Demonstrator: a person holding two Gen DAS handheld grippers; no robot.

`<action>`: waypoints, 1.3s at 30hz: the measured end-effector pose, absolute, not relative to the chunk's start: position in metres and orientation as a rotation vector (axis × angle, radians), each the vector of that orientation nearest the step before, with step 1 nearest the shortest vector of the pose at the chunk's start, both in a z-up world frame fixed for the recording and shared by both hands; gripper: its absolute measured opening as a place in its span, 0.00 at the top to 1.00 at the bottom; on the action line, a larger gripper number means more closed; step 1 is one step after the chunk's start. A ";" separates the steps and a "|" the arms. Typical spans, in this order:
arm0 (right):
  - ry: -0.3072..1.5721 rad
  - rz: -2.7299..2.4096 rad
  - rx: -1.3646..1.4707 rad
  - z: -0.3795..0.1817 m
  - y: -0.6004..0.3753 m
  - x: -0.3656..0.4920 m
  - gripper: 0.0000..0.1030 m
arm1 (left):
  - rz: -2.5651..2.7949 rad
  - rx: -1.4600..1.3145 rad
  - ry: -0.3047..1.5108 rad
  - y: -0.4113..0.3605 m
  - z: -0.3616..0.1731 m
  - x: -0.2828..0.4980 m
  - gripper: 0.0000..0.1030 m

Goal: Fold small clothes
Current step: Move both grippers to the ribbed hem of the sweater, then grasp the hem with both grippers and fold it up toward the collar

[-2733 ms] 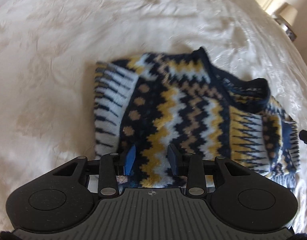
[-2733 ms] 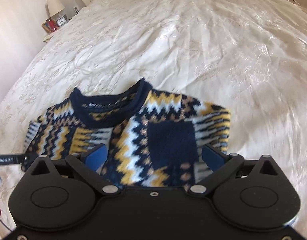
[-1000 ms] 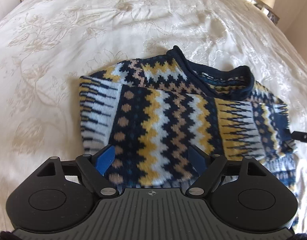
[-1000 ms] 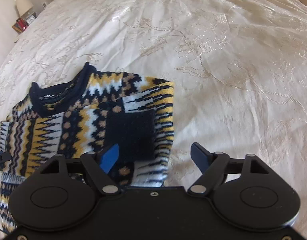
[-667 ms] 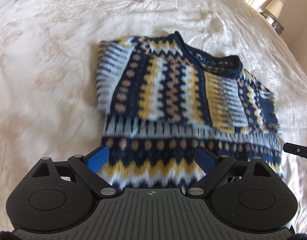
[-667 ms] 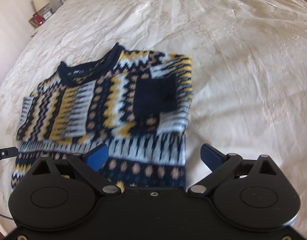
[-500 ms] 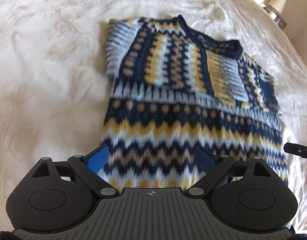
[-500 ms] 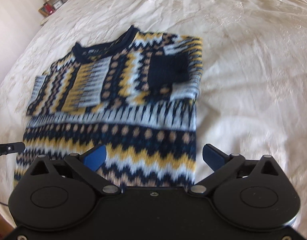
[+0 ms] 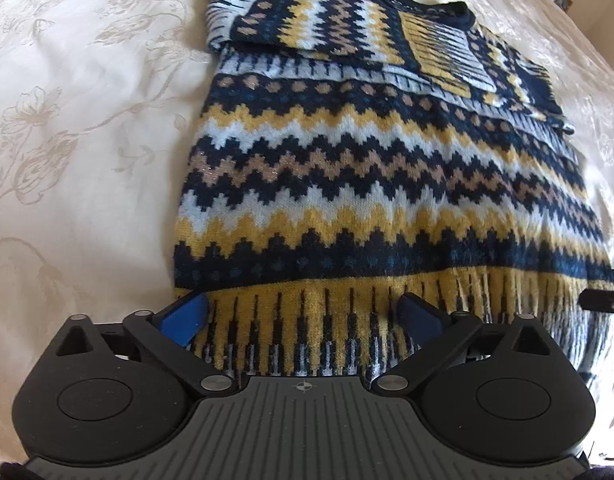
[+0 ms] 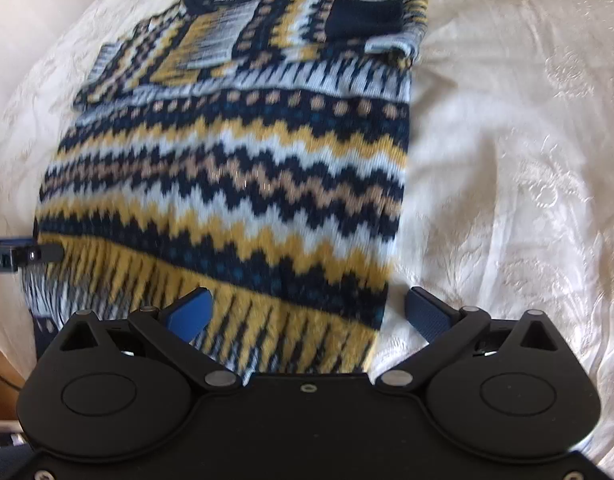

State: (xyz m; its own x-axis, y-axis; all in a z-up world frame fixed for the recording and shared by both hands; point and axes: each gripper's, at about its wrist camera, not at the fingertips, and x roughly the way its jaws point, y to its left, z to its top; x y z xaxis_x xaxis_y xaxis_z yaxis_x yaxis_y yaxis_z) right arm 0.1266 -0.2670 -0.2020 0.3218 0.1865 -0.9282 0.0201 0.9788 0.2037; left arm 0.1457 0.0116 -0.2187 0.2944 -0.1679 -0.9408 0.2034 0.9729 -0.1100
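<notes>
On the bed, the patterned sweater is lying flat, hem end nearest both cameras, neckline at the far end. Navy, mustard, pale blue and tan zigzag bands are running across its body. Both sleeves are lying folded inward over the chest: in the left wrist view one sleeve is crossing the upper part, and in the right wrist view the other sleeve, with a navy patch, is sitting near the top right corner. The ribbed mustard-and-navy hem is lying right in front of the left gripper, whose jaws are standing spread wide, released, with hem fabric showing between the blue fingertips. The right gripper is also standing released, jaws wide, straddling the hem's right corner; one tip is over knit, the other over bare cover. Whether either is touching fabric, cannot tell. The cream embroidered bedspread is surrounding the sweater on all sides.
</notes>
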 end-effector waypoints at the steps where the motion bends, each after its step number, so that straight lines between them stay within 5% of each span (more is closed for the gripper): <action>1: 1.249 0.118 0.178 -0.206 -0.266 0.125 0.00 | -0.244 0.041 1.250 0.010 -0.220 0.147 0.00; 22: 1.188 0.090 0.116 -0.225 -0.253 0.114 0.00 | -0.217 0.087 1.234 -0.001 -0.232 0.154 0.00; 26: 1.168 0.051 0.155 -0.217 -0.252 0.104 0.03 | -0.270 0.083 1.192 0.012 -0.218 0.142 0.11; 39: 1.128 0.042 0.301 -0.200 -0.236 0.028 0.15 | -0.287 0.031 1.170 0.076 -0.216 0.052 0.20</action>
State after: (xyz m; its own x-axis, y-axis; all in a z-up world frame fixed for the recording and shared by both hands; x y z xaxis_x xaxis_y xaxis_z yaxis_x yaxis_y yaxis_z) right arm 0.0277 -0.2360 -0.2002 0.4326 0.1845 -0.8825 0.1182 0.9588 0.2584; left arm 0.0524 0.0756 -0.2164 0.3584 -0.2064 -0.9105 0.2388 0.9631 -0.1243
